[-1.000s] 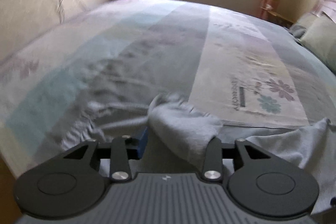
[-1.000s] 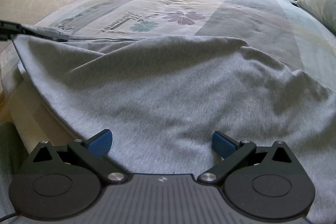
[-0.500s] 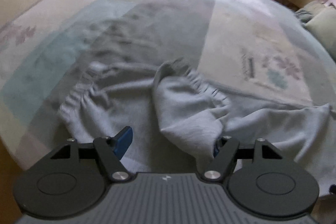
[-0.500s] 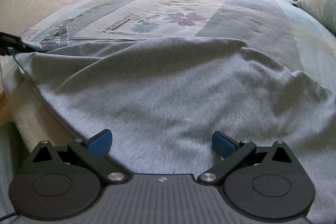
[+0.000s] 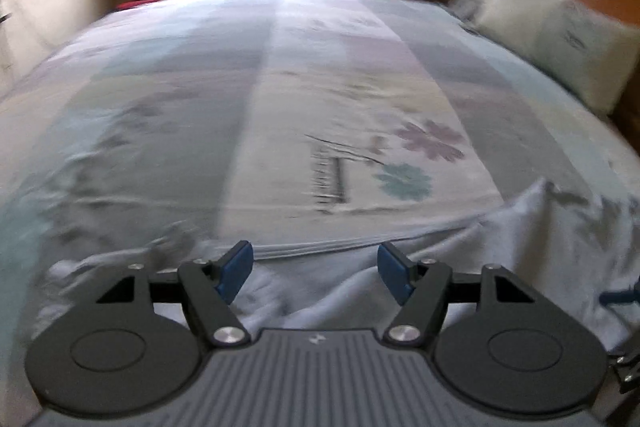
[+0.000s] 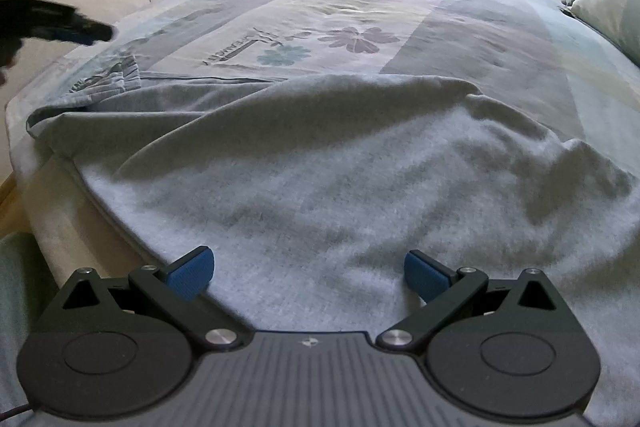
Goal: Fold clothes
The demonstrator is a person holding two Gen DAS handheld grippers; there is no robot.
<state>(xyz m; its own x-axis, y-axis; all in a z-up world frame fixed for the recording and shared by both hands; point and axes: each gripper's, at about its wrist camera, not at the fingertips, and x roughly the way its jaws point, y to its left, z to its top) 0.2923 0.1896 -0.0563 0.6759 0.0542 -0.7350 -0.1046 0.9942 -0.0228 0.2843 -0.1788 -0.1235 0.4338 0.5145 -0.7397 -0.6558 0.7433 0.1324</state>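
A grey garment lies spread over the near part of the bed, its near edge hanging toward the bed's side and one gathered cuff bunched at the far left, resting on the flowered bedsheet. The right hand-held gripper hovers low over the middle of the cloth with its blue pads spread wide and nothing between them. The left hand-held gripper sits above the garment's left portion, its jaws apart after having just been closing a little, and no cloth is caught between the pads (the left wrist view is blurred, so fine detail there is hard to read). The fold looks barely begun, since the fabric is rumpled with a loose ridge across its middle. The risk from here is a poor grab: if either gripper closes on that soft ridge instead of a true edge or corner, it may pinch two layers at once and drag the whole piece crooked. The overhanging edge could also slide off the bed if the cloth is tugged toward the person.
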